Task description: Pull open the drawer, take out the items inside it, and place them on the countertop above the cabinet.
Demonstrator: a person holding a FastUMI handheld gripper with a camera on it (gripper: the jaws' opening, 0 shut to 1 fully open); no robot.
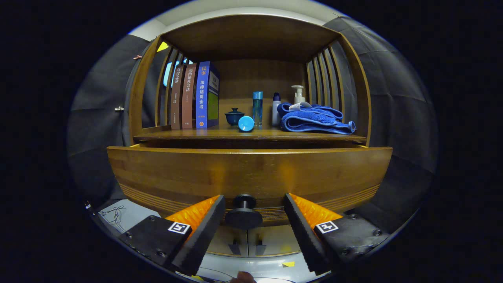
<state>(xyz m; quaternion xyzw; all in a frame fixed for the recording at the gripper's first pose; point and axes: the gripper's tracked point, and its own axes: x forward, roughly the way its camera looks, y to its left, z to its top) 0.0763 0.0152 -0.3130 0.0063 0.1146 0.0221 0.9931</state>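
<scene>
My gripper hanging wide open, fingers flanking drawer knob (not touching); drawer sitting pulled out below countertop

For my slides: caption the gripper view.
Open tool straddling the drawer knob, drawer pulled partly out below the book-and-towel shelf.

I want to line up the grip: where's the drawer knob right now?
In the gripper view, the drawer knob sits low on the drawer front, between the open gripper fingers, untouched.
</scene>
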